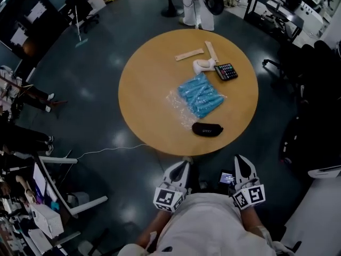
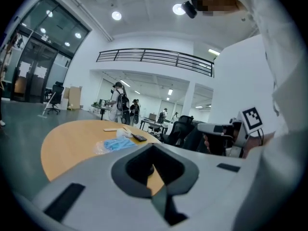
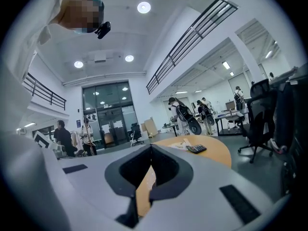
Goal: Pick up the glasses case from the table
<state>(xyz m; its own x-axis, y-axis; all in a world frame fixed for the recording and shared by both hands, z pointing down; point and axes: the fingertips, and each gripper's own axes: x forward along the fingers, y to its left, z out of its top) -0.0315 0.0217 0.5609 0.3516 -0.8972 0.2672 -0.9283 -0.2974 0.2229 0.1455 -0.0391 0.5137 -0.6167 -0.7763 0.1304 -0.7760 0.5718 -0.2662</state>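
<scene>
The glasses case (image 1: 208, 128) is lying crosswise ahead, between the shut, empty left tool (image 1: 184, 163) and right tool (image 1: 241, 160), slightly nearer the left.

Big open office, white walls. Floor (image 1: 90, 63) dark grey, glossy, w/ pale light spots. Round wood table (image 1: 144, 89) in the mid. Thin white cable (image 1: 106, 151) lies on the floor just off the table's near-left edge. Black office chairs (image 1: 314, 63) crowd the right side. Black-framed desk (image 1: 272, 9) beyond the far-right edge. Upper gallery w/ black railing (image 2: 154, 57) runs along the far wall. Round ceiling lamps (image 2: 116, 15) lit, plus strip lights further back. Tall glass doors (image 3: 103, 117) in dark frames at one end.
</scene>
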